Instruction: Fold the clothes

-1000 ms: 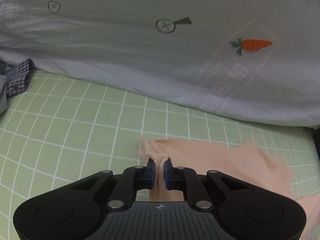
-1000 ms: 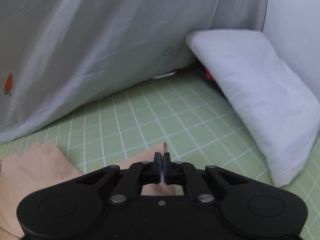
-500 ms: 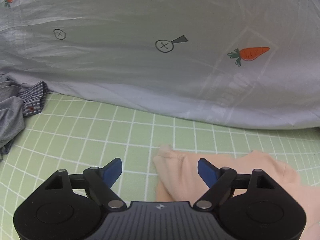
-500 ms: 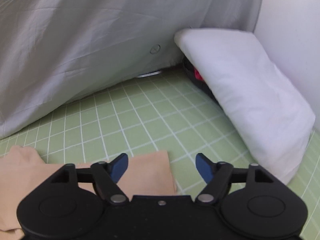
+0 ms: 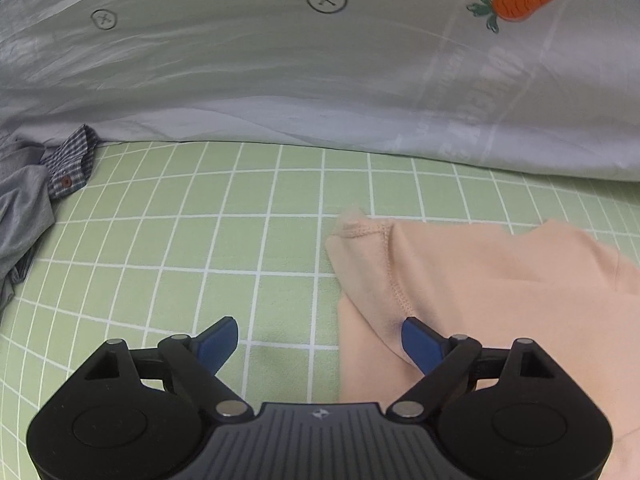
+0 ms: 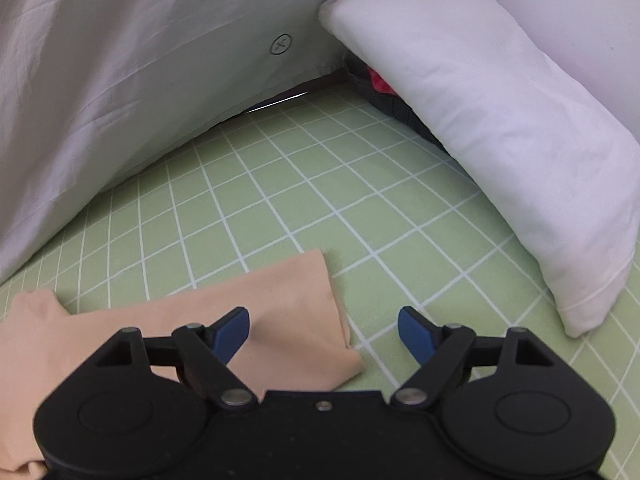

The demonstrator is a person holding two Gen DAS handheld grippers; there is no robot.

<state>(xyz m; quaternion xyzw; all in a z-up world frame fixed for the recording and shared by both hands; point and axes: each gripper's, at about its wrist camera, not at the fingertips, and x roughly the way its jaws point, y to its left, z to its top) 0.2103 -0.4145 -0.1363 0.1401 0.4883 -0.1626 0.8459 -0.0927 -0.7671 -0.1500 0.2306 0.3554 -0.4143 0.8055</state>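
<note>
Peach garment (image 5: 480, 280) lies flat, lower right of left view, lower left of right view, on green grid bed sheet (image 5: 200, 240).

Left tongs (image 5: 320, 344) spread, empty. Right tongs (image 6: 324, 334) spread, empty.

Risk: sleeve seam fold (image 5: 384, 264) thin and slack; shallow pinch may catch one layer only, dragging fold askew.

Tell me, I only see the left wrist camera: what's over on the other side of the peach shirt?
Observer: A big white pillow lies on the green grid sheet, to the right of the peach shirt.
Operator: Is something hiding under it?
Observer: Yes, something dark with a red patch peeks out below its far end. I can't tell what it is.
Operator: Is the right gripper holding the shirt?
Observer: No. The right gripper is open, with its fingers spread above the shirt's corner.
</note>
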